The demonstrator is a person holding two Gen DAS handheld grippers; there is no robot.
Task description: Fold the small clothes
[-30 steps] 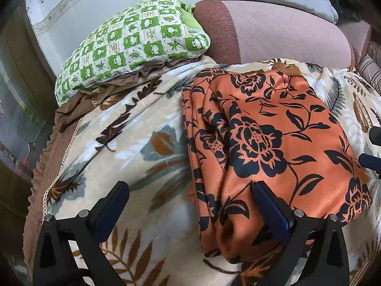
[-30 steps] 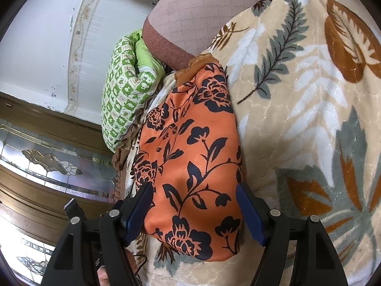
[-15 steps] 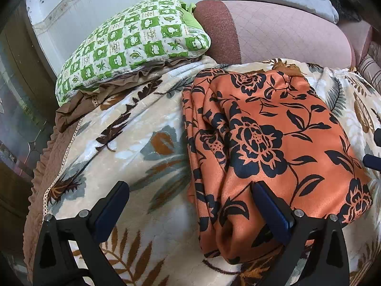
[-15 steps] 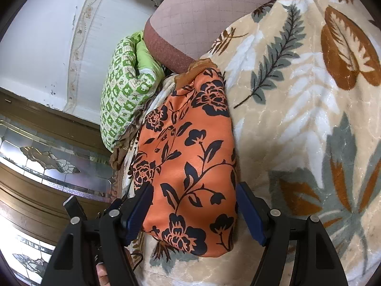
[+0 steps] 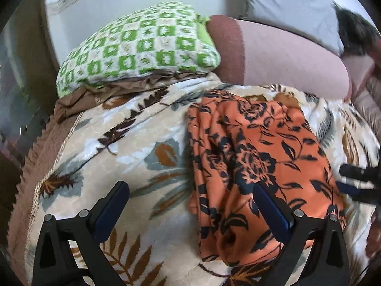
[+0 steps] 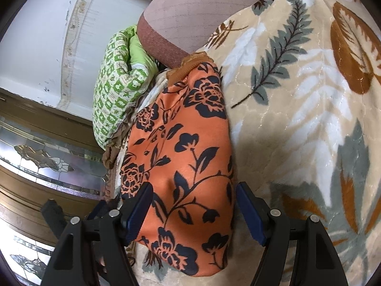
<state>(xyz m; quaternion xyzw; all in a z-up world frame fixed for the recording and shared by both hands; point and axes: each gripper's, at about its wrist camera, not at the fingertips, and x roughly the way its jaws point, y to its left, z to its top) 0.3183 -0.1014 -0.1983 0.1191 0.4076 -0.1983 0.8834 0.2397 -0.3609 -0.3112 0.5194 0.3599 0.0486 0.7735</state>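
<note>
Here, the folded orange garment with black floral print (image 6: 188, 166) lies on the beige leaf-patterned plush blanket (image 6: 297, 119), with the left hand-held gripper (image 5: 190, 205) and right hand-held gripper (image 6: 194, 208) both spread apart over it, gripping nothing.

- Soft, even daylight; no strong glare.
- The left wrist view is blurred by motion, mostly at the green checked pillow (image 5: 140, 47).
- The right wrist view is sharp; a soft shadow lies on the leaf-print blanket (image 6: 297, 119).
- Fisheye bending, dark corners.
</note>
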